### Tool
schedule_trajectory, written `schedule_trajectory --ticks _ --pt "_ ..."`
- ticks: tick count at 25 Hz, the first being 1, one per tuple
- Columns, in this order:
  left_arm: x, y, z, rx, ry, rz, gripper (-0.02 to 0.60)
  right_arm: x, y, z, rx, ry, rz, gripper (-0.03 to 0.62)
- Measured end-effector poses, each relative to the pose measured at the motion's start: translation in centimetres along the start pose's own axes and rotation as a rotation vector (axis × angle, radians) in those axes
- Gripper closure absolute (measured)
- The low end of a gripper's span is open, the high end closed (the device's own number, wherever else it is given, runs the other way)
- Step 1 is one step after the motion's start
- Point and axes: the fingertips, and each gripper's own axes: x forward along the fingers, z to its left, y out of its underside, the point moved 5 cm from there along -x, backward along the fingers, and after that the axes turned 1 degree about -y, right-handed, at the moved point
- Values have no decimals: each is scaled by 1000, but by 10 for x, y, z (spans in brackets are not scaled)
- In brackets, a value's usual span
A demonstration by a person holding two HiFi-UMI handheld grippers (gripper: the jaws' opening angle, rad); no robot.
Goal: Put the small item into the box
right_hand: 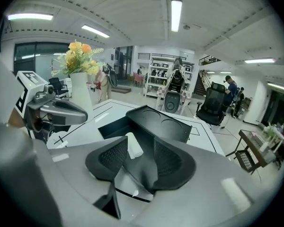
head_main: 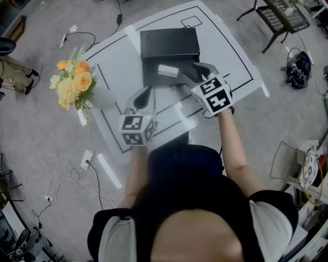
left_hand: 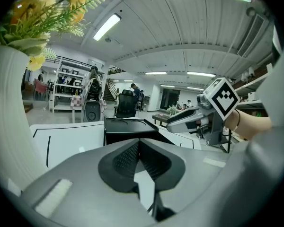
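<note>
A small white cylinder [head_main: 168,70] lies inside the open black box [head_main: 153,78], whose lid [head_main: 169,41] stands raised behind it. My right gripper [head_main: 189,73] hovers at the box's right side with its jaws apart. In the right gripper view the cylinder [right_hand: 134,145] shows between the pads, close to the left one and clear of the right one. My left gripper [head_main: 145,96] stays nearer to me, left of the box, its fingertips together and nothing between them [left_hand: 138,144]. The box [left_hand: 125,129] is straight ahead of it.
A white vase [head_main: 101,98] with yellow and orange flowers [head_main: 74,81] stands at the left edge of the white mat [head_main: 229,48]. Cables [head_main: 76,179] trail on the floor at left, and a black rack [head_main: 279,7] stands at the upper right.
</note>
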Motion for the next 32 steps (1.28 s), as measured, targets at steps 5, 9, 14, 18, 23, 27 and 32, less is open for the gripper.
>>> schedule_trajectory --ticks 5,9,14,18,23,27,32 --pt "-5 -3 -3 12 2 -11 572 -18 -3 -5 92 62 -110 447" --pt "-8 -6 -4 21 -2 -24 572 -31 -6 -8 136 135 -196 480" --pt "-14 -11 -5 29 -19 -53 572 -46 -2 -10 227 218 -301 556" --pt "-18 -13 -5 40 -28 -71 572 -54 5 -9 297 254 -381 592" --pt "-23 -11 -4 45 -38 -79 572 -56 18 -1 331 265 -390 592" --pt "-25 -7 -5 43 -38 -79 572 -56 32 4 354 268 -369 594" --pt "-26 0 -6 42 -34 -60 572 -57 41 10 365 275 -352 594"
